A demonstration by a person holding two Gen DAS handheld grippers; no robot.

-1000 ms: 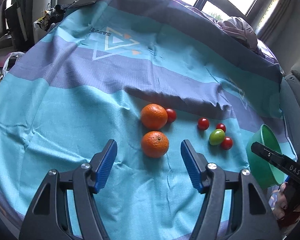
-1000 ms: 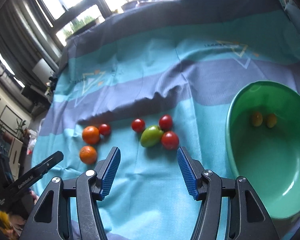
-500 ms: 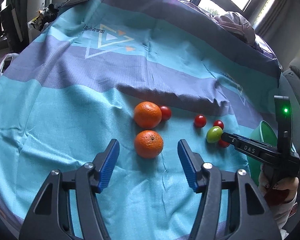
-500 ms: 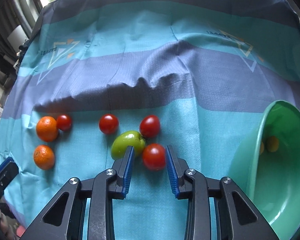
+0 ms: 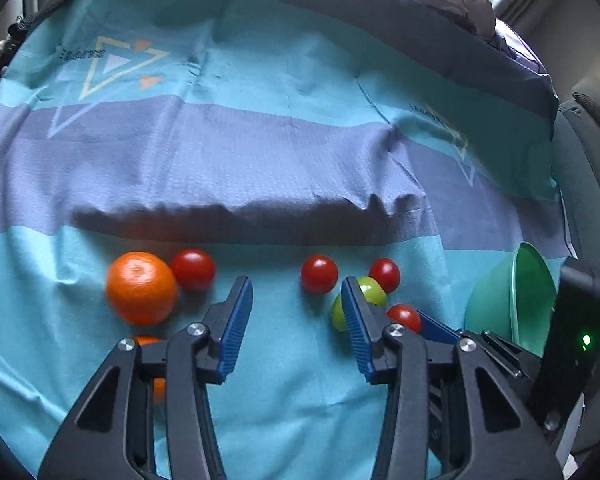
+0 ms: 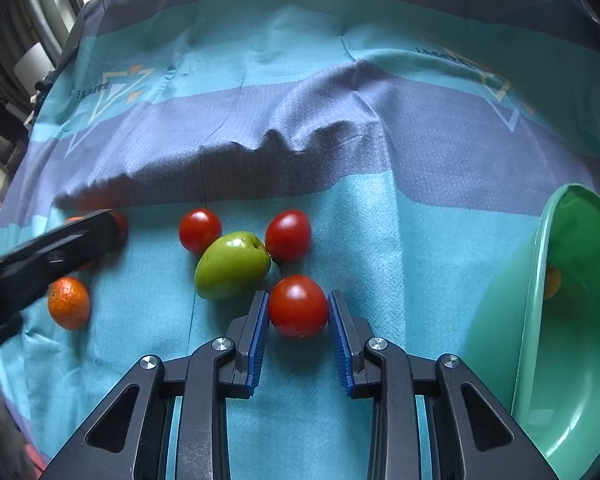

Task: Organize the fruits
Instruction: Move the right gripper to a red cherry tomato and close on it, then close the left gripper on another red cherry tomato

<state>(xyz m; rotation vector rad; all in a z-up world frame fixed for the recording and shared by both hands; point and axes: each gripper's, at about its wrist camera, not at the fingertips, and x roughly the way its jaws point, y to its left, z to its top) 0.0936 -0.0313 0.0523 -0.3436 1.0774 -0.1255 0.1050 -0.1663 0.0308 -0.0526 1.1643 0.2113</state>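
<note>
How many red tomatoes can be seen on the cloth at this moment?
4. One is between the right gripper's pads, two flank the green fruit's far end, and one lies beside the far orange. None looks hidden.

The left gripper [image 5: 296, 300] hangs over bare cloth [image 5: 260, 152], jaws just closing on nothing. An orange [image 5: 142, 288] lies left, tomatoes [image 5: 319, 274] and green bowl [image 5: 508, 304] right.
</note>
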